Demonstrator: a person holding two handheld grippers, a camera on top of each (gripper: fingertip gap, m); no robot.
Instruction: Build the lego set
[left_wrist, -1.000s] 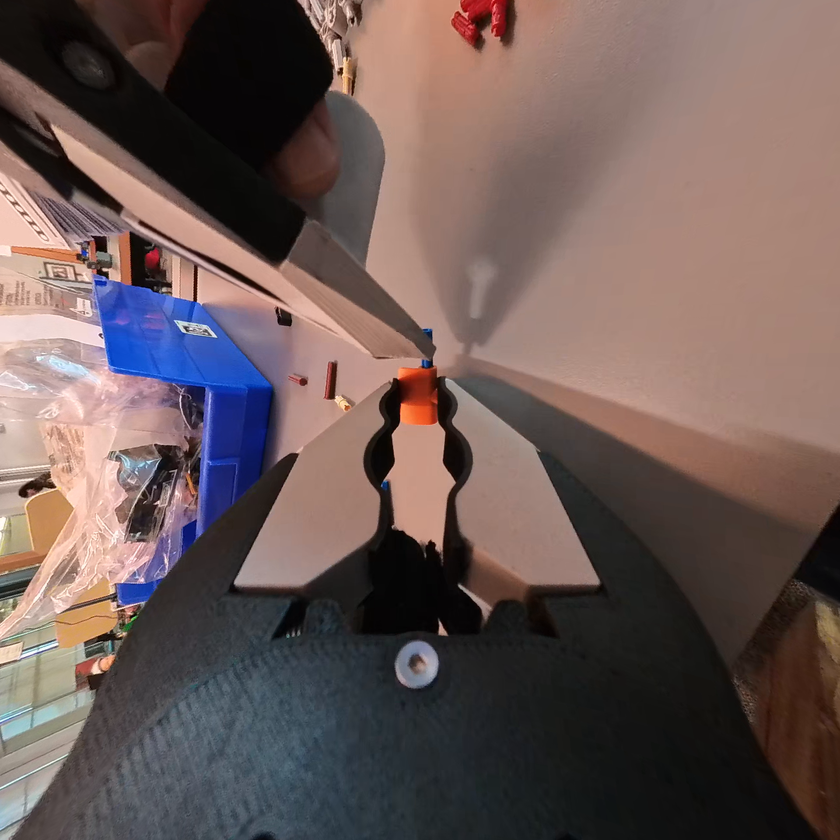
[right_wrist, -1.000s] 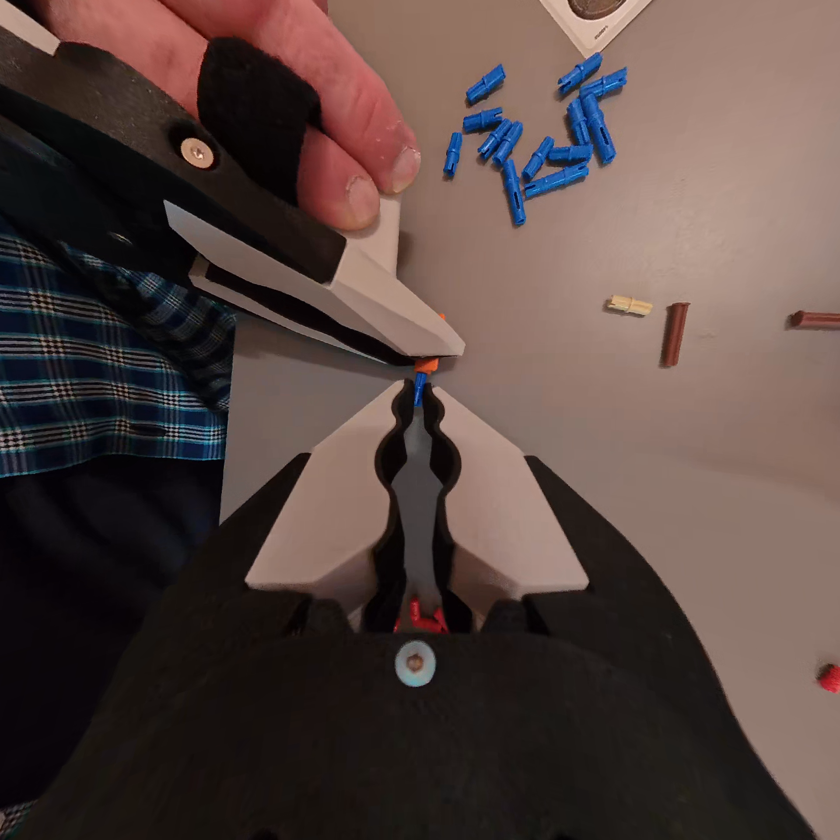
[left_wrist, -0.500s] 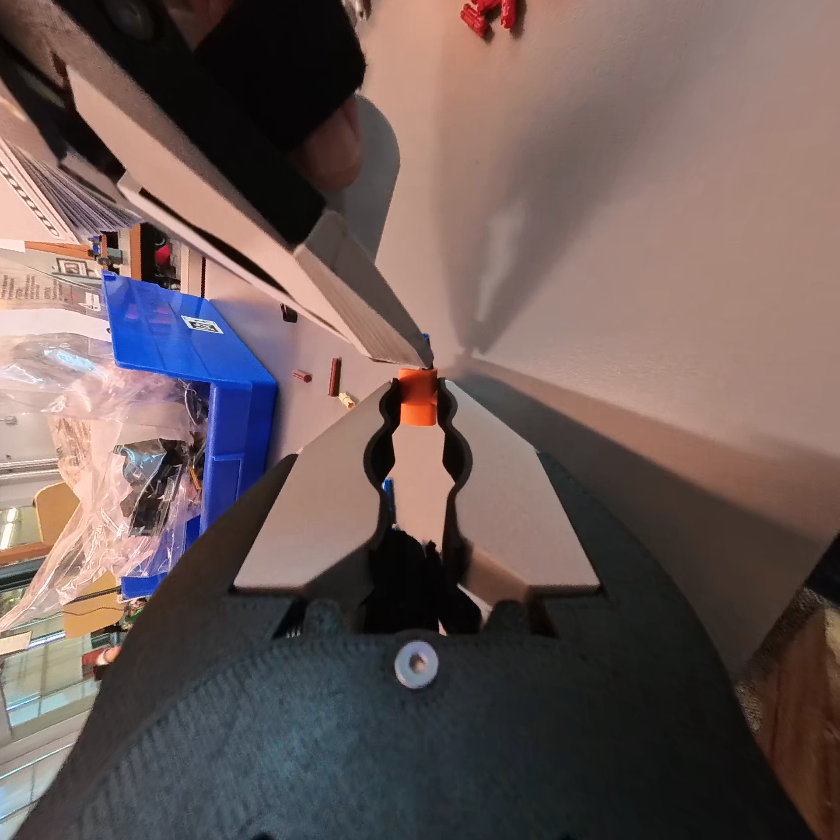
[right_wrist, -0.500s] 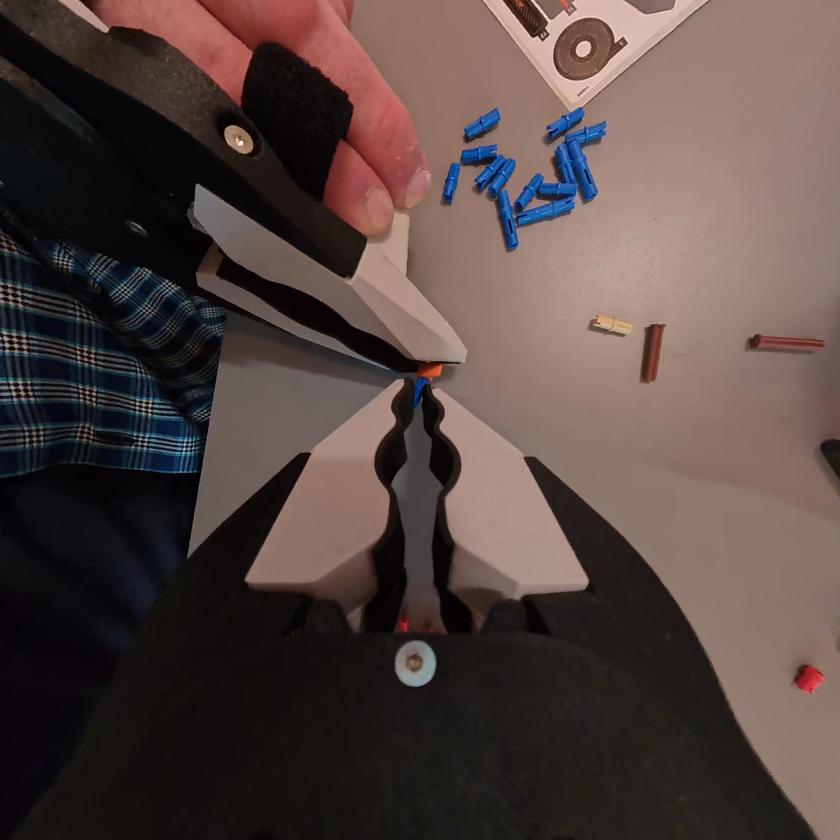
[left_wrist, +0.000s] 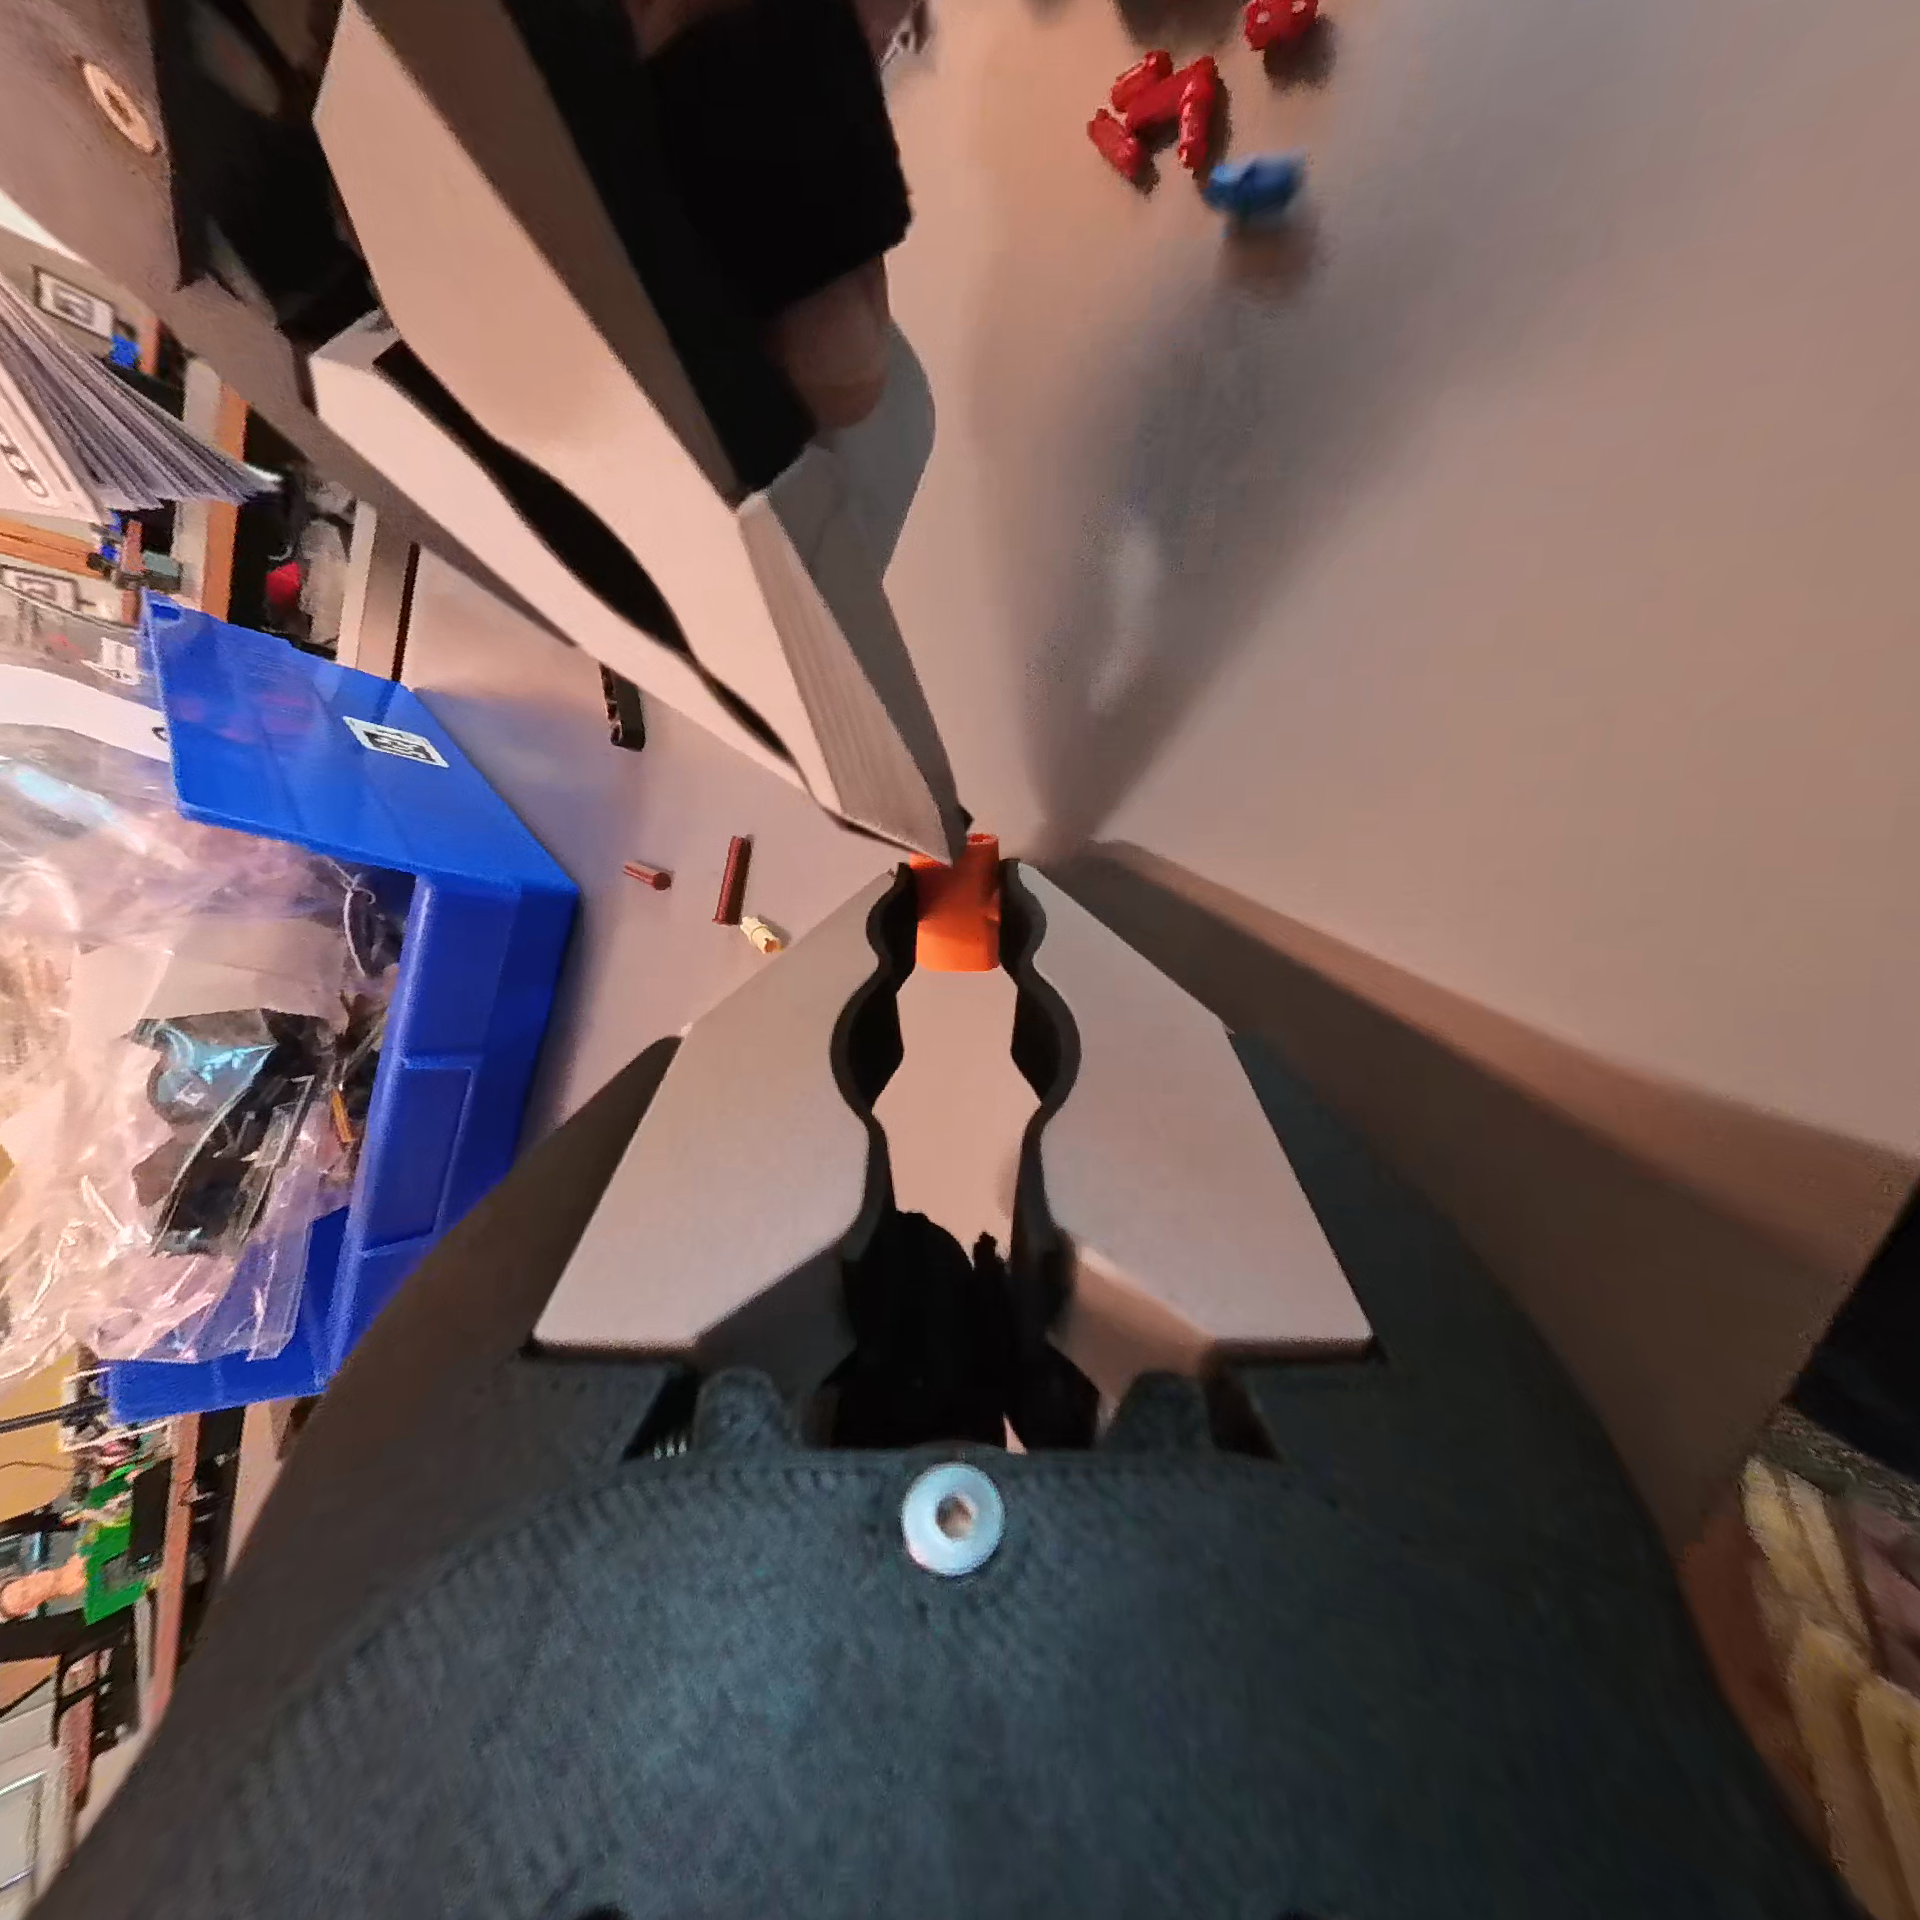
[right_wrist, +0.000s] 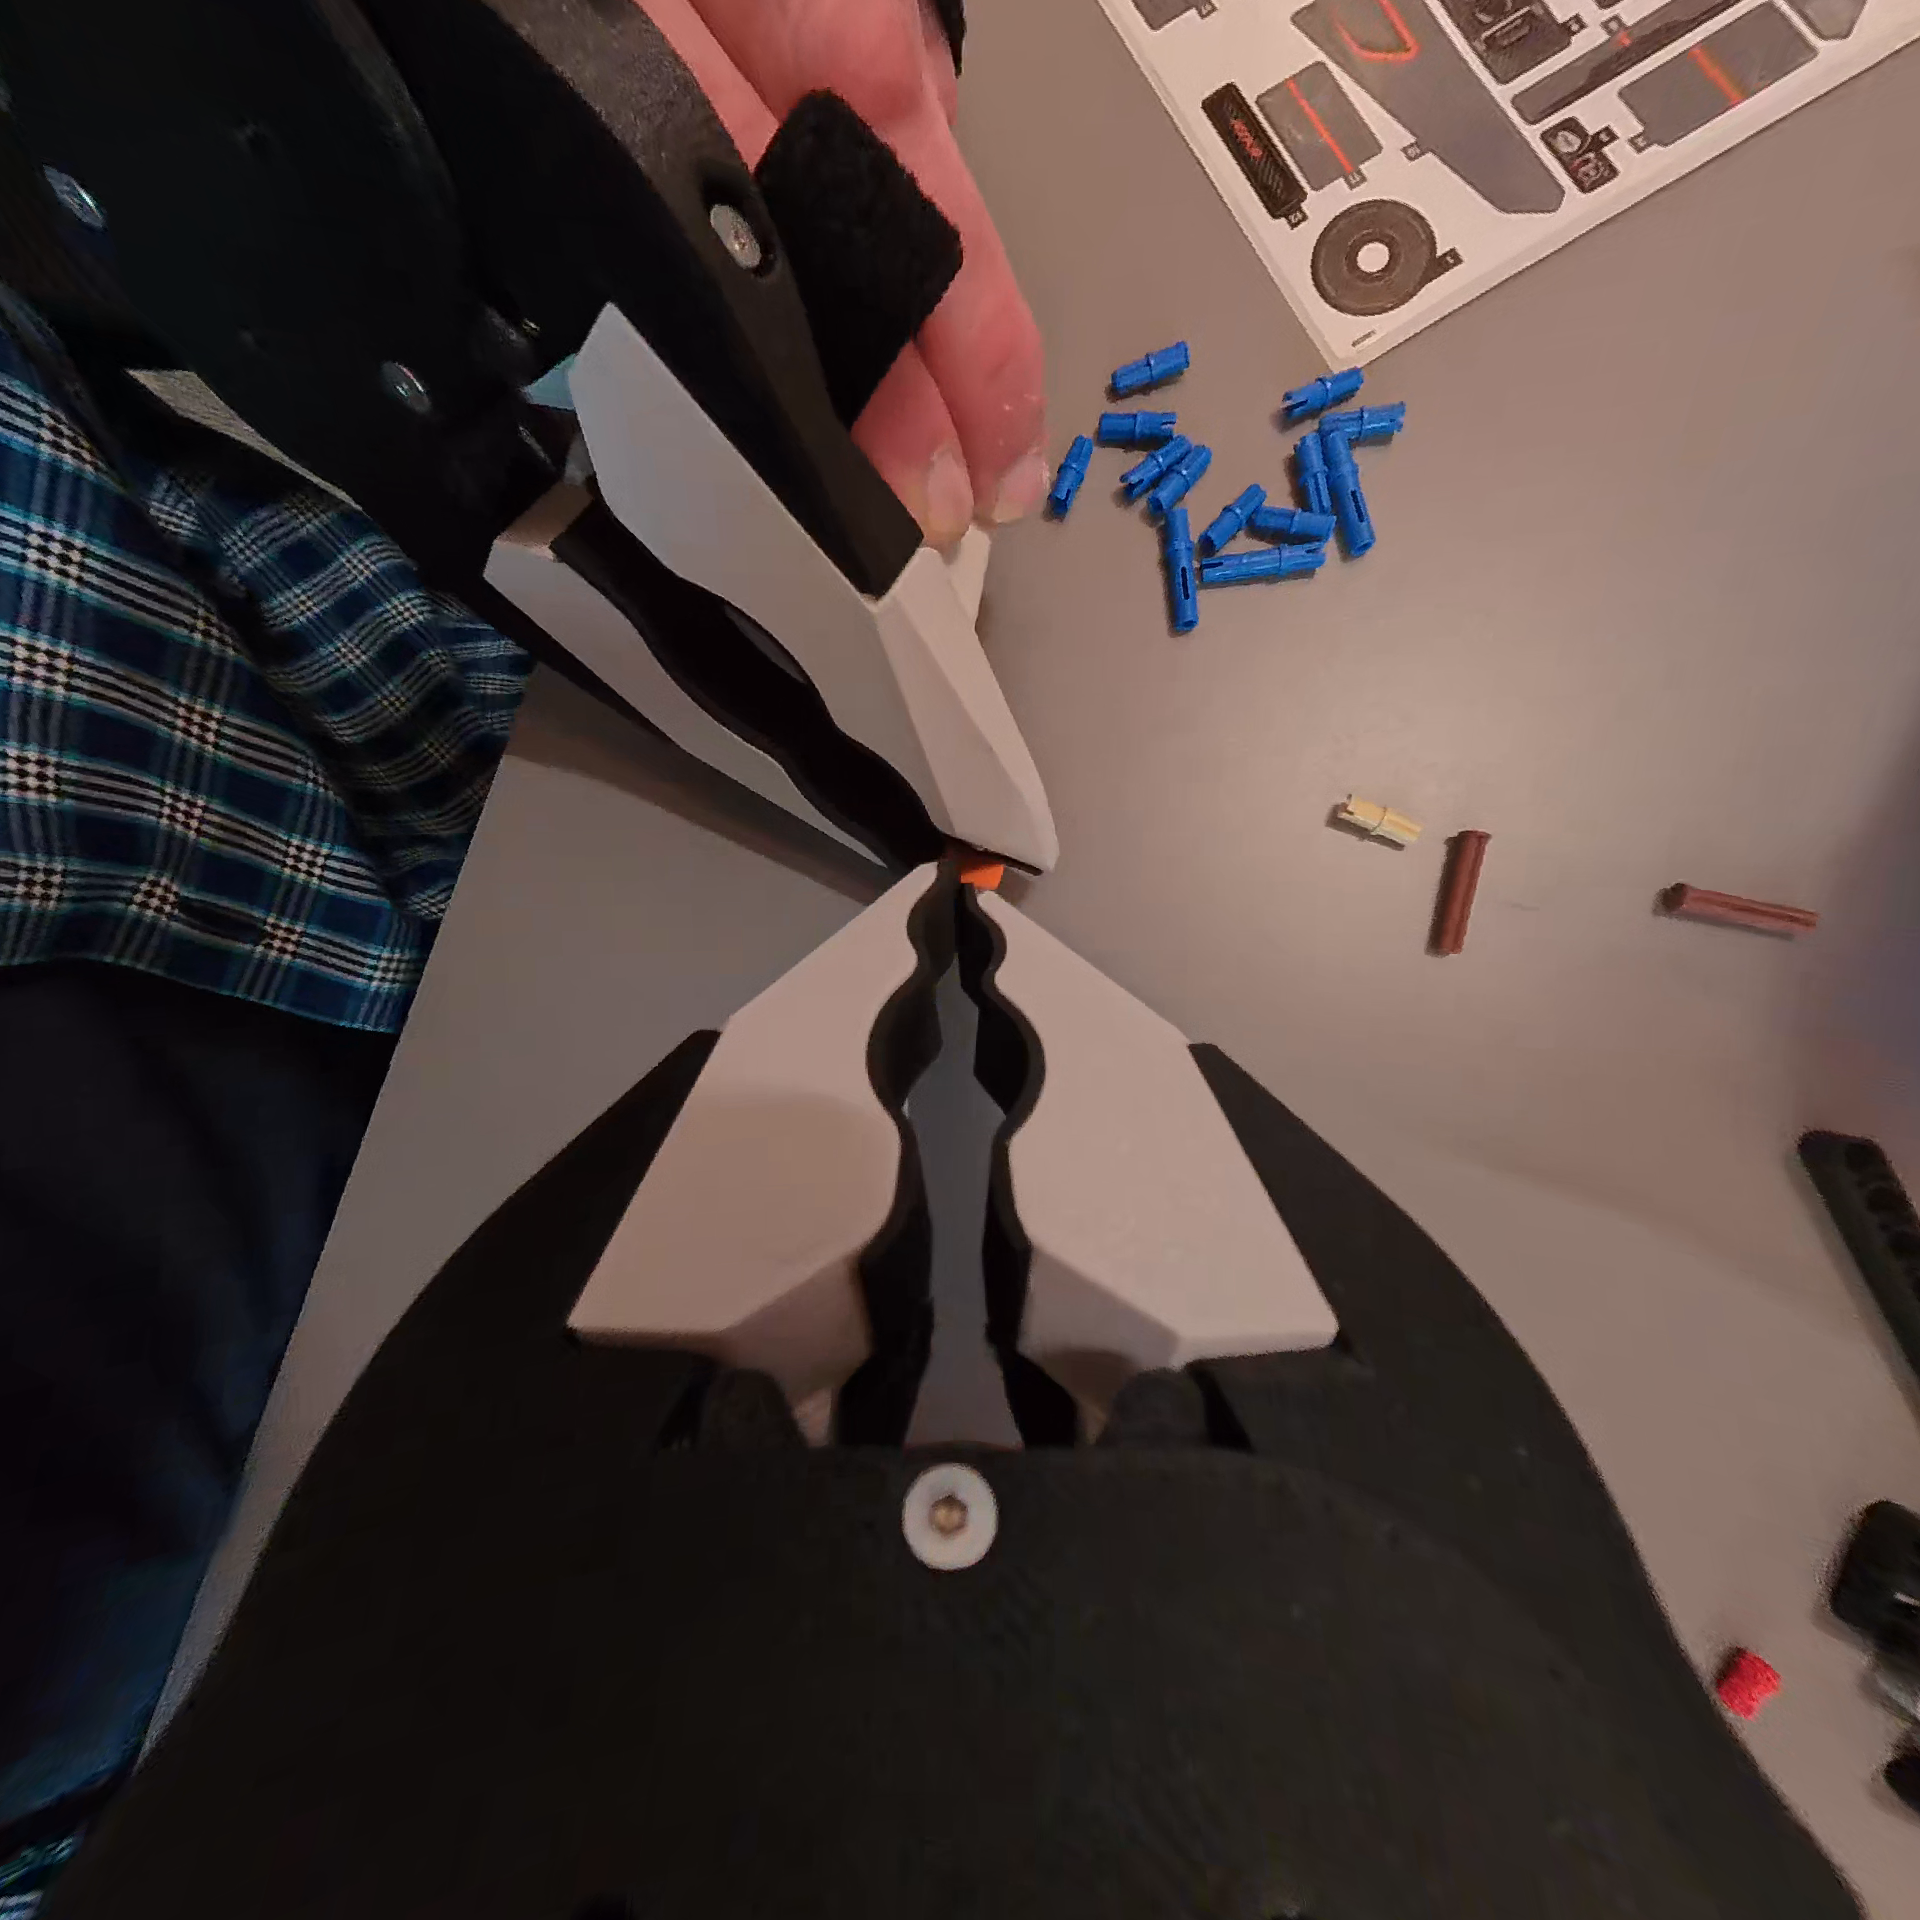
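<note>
A: Fingertips of the left gripper (left_wrist: 956, 904) pinch a small orange cylindrical plastic bush (left_wrist: 954, 920), which sits right at their tips, held above the grey table (left_wrist: 1455, 520)

B: And the right gripper (right_wrist: 961, 899)?

A: Its fingers look nearly pressed together at the tips, right against that orange bush (right_wrist: 979, 876). Whether anything is caught between them cannot be told; the other gripper's white fingers cover the spot

B: So the two grippers meet there?

A: Yes, tip to tip at the bush. In the left wrist view the right gripper's pale fingers (left_wrist: 862, 748) come down onto the top of the bush

B: What lies around the bush?

A: On the table beyond it in the right wrist view, a loose heap of small blue plastic pins (right_wrist: 1236, 488), and past those a white printed sheet with dark shapes (right_wrist: 1507, 135). To the right of the bush lie a short cream pin (right_wrist: 1377, 821), a short brown axle (right_wrist: 1460, 891) and a longer brown axle (right_wrist: 1740, 912). In the left wrist view a blue plastic bin (left_wrist: 436, 935) holding clear plastic bags (left_wrist: 156, 1091) stands to the left of the bush, and a cluster of red pieces (left_wrist: 1153, 114) lies far beyond it
</note>
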